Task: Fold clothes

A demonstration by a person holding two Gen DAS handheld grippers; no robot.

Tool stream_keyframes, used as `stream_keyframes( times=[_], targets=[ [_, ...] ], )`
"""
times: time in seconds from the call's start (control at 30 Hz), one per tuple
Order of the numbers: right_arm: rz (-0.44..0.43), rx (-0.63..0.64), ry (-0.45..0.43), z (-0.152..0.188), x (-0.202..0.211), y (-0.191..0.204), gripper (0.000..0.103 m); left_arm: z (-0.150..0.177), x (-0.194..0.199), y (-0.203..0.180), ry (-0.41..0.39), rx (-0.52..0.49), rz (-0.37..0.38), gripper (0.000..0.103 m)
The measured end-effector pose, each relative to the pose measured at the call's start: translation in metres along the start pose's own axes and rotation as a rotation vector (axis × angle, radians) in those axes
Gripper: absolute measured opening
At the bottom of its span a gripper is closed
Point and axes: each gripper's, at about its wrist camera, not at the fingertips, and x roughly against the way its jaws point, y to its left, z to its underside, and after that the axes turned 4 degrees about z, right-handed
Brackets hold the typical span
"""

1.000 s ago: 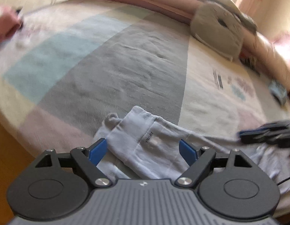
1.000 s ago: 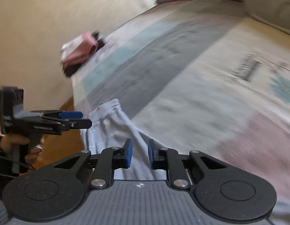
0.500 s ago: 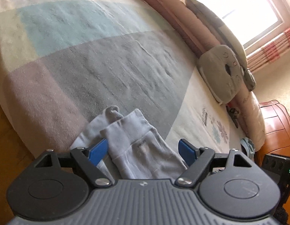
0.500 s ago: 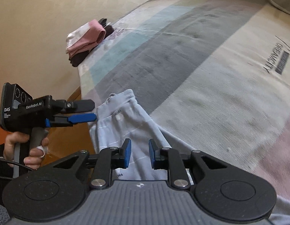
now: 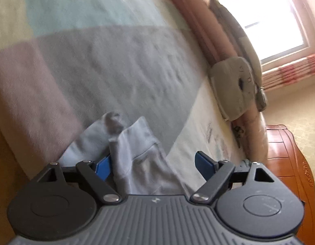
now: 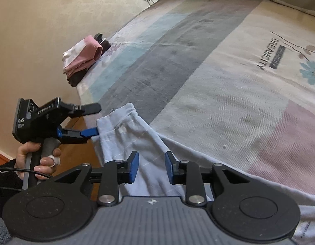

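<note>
A pale blue-grey garment lies stretched along the near edge of the bed, its cuffed end toward the bed's corner. My left gripper is open wide and straddles that end. In the right wrist view the left gripper stands with one finger above the cloth and its blue pad at the cloth's edge. My right gripper hovers over the garment further along. Its jaws are opening, with cloth in the gap below them and neither pad pressing on it.
The patchwork bed cover spreads ahead. Folded pink and dark clothes are stacked at the bed's far corner. A grey cushion and rolled pink bedding line the far side. Wooden furniture stands at the right. A hand holds the left gripper's handle.
My right gripper's jaws have spread apart over the garment. The left gripper has rolled and dropped closer to the cuffed end, its view swinging toward the window.
</note>
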Motion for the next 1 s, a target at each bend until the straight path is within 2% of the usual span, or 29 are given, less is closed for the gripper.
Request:
stream_keyframes(
  times=[0.13,0.23,0.3,0.33,0.37,0.4,0.43,0.47,0.5,0.57,0.7,0.83,0.9,1.0],
  targets=[
    [0.001,-0.017,-0.003,0.003,0.005,-0.007,0.033,-0.001,0.002,-0.005,-0.019,-0.018,0.042,0.084],
    [-0.014,-0.034,0.002,0.007,0.004,-0.013,0.035,-0.001,-0.005,-0.001,-0.012,-0.025,0.028,0.081],
    [-0.018,-0.049,0.014,0.009,0.0,-0.017,0.037,0.001,-0.006,0.01,-0.042,0.002,0.071,0.078],
    [-0.018,-0.057,0.022,0.011,-0.002,-0.019,0.04,0.002,-0.005,0.011,-0.05,-0.01,0.057,0.068],
    [-0.008,-0.067,0.037,0.014,-0.006,-0.022,0.042,0.003,-0.004,0.011,-0.054,-0.03,0.03,0.049],
    [0.005,-0.076,0.051,0.017,-0.009,-0.025,0.043,0.004,-0.003,0.011,-0.058,-0.051,0.002,0.039],
    [0.01,-0.088,0.06,0.02,-0.012,-0.028,0.043,0.005,-0.002,0.011,-0.061,-0.06,-0.031,0.02],
    [-0.011,-0.11,0.049,0.022,-0.012,-0.032,0.047,0.006,-0.001,0.012,-0.064,-0.066,-0.067,0.009],
    [-0.033,-0.133,0.039,0.025,-0.011,-0.036,0.049,0.006,-0.001,0.013,-0.066,-0.063,-0.09,0.008],
    [-0.061,-0.173,0.032,0.026,-0.011,-0.042,0.05,0.008,-0.001,0.014,-0.08,-0.048,-0.089,0.007],
    [-0.049,-0.16,0.036,0.024,-0.011,-0.04,0.05,0.017,0.005,-0.004,-0.109,-0.132,-0.099,0.004],
    [-0.009,-0.038,0.022,0.012,-0.006,-0.021,0.052,0.03,0.024,-0.006,-0.162,-0.138,-0.078,0.004],
    [-0.015,0.033,0.005,0.0,-0.005,-0.011,0.05,0.037,0.03,0.002,-0.184,-0.095,-0.085,0.004],
    [-0.046,0.14,0.007,-0.023,-0.016,0.006,0.041,0.044,0.032,0.019,-0.186,-0.054,-0.092,0.004]
  ],
)
